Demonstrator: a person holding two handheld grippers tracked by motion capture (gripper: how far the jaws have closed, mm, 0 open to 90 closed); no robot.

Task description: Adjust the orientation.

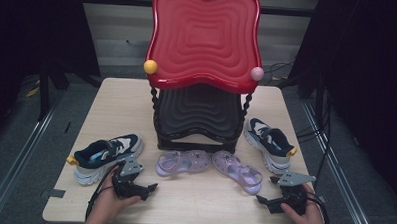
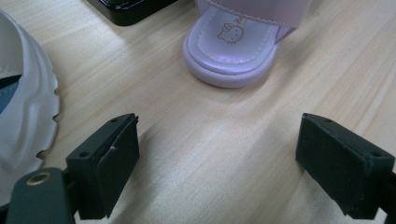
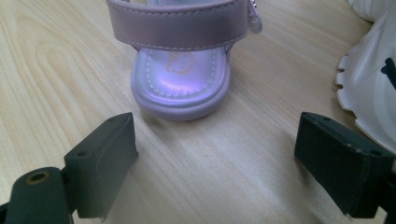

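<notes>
- High view: the left gripper point(image 1: 151, 186) sits lower left of centre and the right gripper point(image 1: 262, 199) lower right, both near the table point(image 1: 193, 202) front edge. The left sandal point(image 1: 183, 162) and right sandal point(image 1: 237, 170) lie between them, below the red rack point(image 1: 205, 39); a sneaker point(image 1: 105, 156) flanks each side.
- Left gripper view: jaws spread wide, bare wood between; left sandal's heel point(image 2: 231, 56) upper centre, apart.
- Right gripper view: jaws spread, nothing pinched; right sandal's heel point(image 3: 181, 88) upper centre, just ahead.

two lilac sandals point(image 1: 183, 162) point(image 1: 237, 170), flat, heels apart
</notes>
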